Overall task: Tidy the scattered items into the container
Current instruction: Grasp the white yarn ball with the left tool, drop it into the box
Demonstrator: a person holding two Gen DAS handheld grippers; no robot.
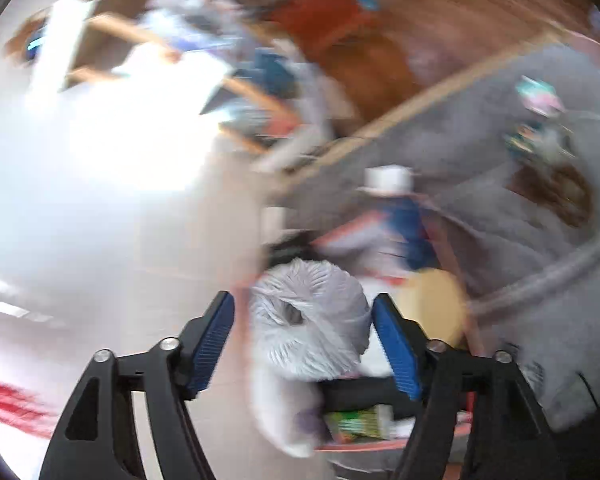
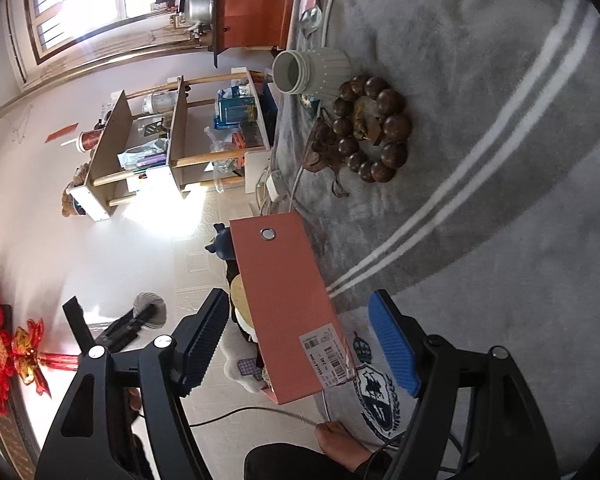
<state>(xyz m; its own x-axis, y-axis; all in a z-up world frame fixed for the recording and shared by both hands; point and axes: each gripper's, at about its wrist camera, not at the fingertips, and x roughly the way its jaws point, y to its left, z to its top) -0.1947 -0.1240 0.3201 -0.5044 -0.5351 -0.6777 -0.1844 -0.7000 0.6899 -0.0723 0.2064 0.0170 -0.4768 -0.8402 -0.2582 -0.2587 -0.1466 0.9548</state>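
Observation:
My left gripper (image 1: pixel 304 300) is open, with a white yarn ball (image 1: pixel 308 320) loose between its fingers. The ball is close to the right pad, and a gap shows at the left pad. Everything behind it is blurred. Under it lies the salmon box (image 1: pixel 380 446) with a white-capped bottle (image 1: pixel 392 200), a yellow disc (image 1: pixel 436 304) and a green packet (image 1: pixel 356 424) inside. In the right wrist view the box (image 2: pixel 284 300) sits between the open fingers of my right gripper (image 2: pixel 298 296), untouched by the pads. The yarn ball (image 2: pixel 160 304) hangs beside the left gripper (image 2: pixel 128 324), off the box's open side.
On the grey striped carpet (image 2: pixel 500 160) lie a wooden bead bracelet (image 2: pixel 374 128) and a white ribbed jar (image 2: pixel 312 70) on its side. A wooden shelf (image 2: pixel 172 140) and an orange cabinet (image 2: pixel 256 12) stand beyond. A person's foot (image 2: pixel 340 436) and a cable are near the box.

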